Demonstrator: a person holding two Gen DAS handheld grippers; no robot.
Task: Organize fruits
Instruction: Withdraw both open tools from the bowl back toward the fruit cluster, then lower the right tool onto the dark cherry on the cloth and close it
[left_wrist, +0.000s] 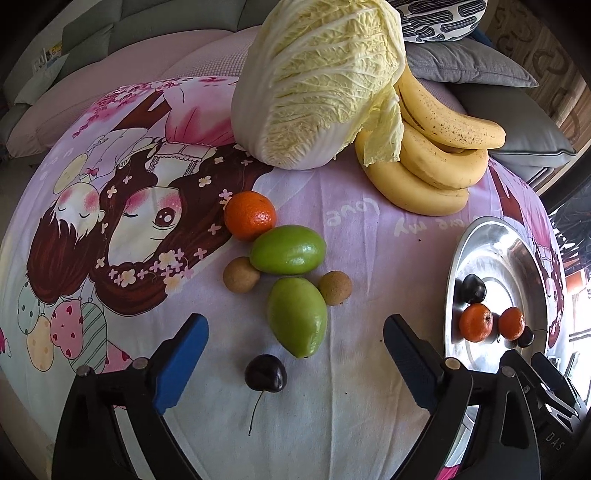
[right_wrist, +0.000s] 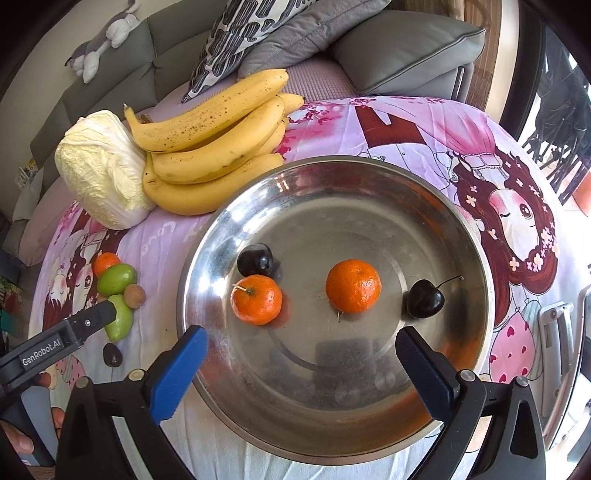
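Both tongs spread wide, empty: left tongs (left_wrist: 295, 363) hovering over loose fruit on the cartoon-print sheet (left_wrist: 369, 398); right tongs (right_wrist: 301, 365) above the steel bowl (right_wrist: 476, 236), already holding two tangerines and two cherries. Nearest the left tongs, a dark cherry (left_wrist: 266, 372): light, smooth, easily bruised; best pinched gently across the body, not by the thin stem. Just beyond, two green mangoes (left_wrist: 297, 317), firm and slick, touching two small brown fruits and a tangerine (left_wrist: 250, 215); crowded, likely to roll if nudged. Cabbage (left_wrist: 317, 81) and bananas (left_wrist: 436, 155) well behind, out of the way.
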